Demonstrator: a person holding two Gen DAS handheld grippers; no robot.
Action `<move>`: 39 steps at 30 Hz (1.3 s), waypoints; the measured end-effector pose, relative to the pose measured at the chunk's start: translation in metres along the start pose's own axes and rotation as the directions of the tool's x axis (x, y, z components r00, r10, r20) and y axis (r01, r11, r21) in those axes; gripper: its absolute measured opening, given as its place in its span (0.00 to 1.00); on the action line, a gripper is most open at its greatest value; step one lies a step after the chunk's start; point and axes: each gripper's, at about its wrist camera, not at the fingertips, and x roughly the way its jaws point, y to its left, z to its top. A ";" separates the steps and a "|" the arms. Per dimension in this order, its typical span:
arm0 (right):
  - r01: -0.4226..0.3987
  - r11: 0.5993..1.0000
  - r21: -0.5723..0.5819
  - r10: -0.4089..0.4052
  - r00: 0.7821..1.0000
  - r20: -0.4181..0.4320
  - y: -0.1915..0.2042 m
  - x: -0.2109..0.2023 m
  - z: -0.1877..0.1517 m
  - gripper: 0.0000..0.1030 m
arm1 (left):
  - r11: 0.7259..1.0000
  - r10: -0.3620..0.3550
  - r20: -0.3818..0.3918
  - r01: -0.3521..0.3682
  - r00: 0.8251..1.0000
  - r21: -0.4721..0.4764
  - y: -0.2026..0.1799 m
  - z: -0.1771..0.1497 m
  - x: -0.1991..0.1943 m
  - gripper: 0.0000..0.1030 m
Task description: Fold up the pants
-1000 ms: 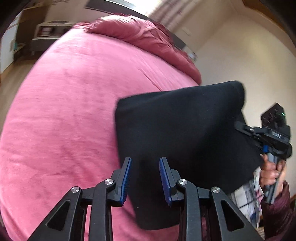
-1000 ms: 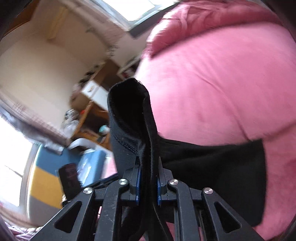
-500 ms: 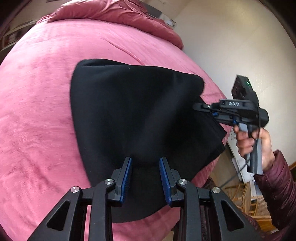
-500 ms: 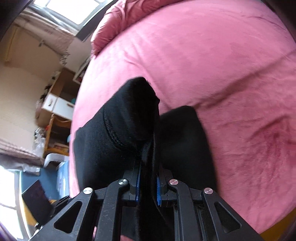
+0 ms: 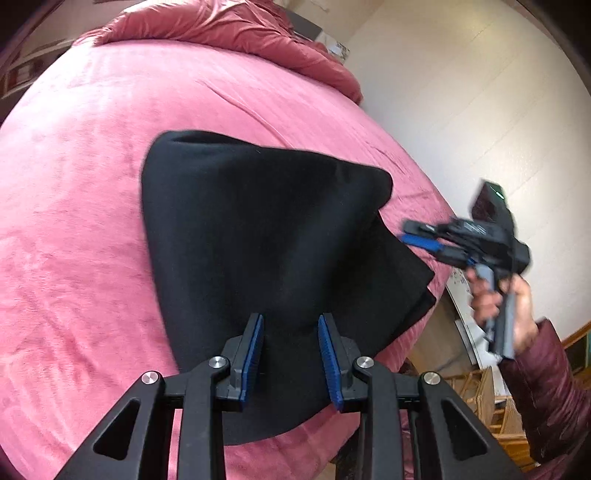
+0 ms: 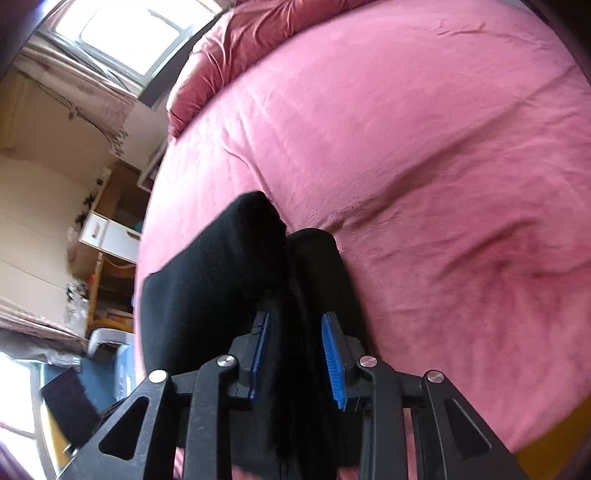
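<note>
The black pants (image 5: pixel 258 236) lie folded in layers on the pink bed (image 5: pixel 74 221), near its front right corner. My left gripper (image 5: pixel 291 354) is open just above their near edge and holds nothing. My right gripper (image 5: pixel 417 236) shows in the left wrist view, open, a little off the pants' right edge. In the right wrist view the right gripper (image 6: pixel 295 354) is open over the pants (image 6: pixel 221 280), whose folded corner bulges up ahead of the fingers.
A bunched red duvet (image 5: pixel 229 26) lies at the head of the bed. The bed edge drops off at the right, with a white wall (image 5: pixel 461 92) beyond. Shelves and a white drawer unit (image 6: pixel 107 232) stand on the far side.
My right gripper has opened and let go of the pants, then drawn back from them. The pants have settled flat on the bed. My left gripper stays open.
</note>
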 end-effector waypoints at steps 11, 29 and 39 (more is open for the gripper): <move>-0.107 0.990 0.091 0.110 0.994 -0.026 0.013 -0.034 -0.080 0.32 | 1.000 0.006 0.031 -0.005 0.999 -0.025 0.010 -0.007 -0.008 0.30; 0.028 0.998 0.064 -0.030 0.999 0.037 0.021 -0.054 -0.086 0.08 | 0.999 -0.025 0.068 0.027 0.997 -0.021 0.012 -0.013 -0.029 0.30; 0.137 0.989 0.055 -0.135 0.990 -0.037 0.002 -0.025 -0.103 0.08 | 0.997 0.048 -0.064 -0.044 0.997 0.058 -0.003 -0.020 0.010 0.30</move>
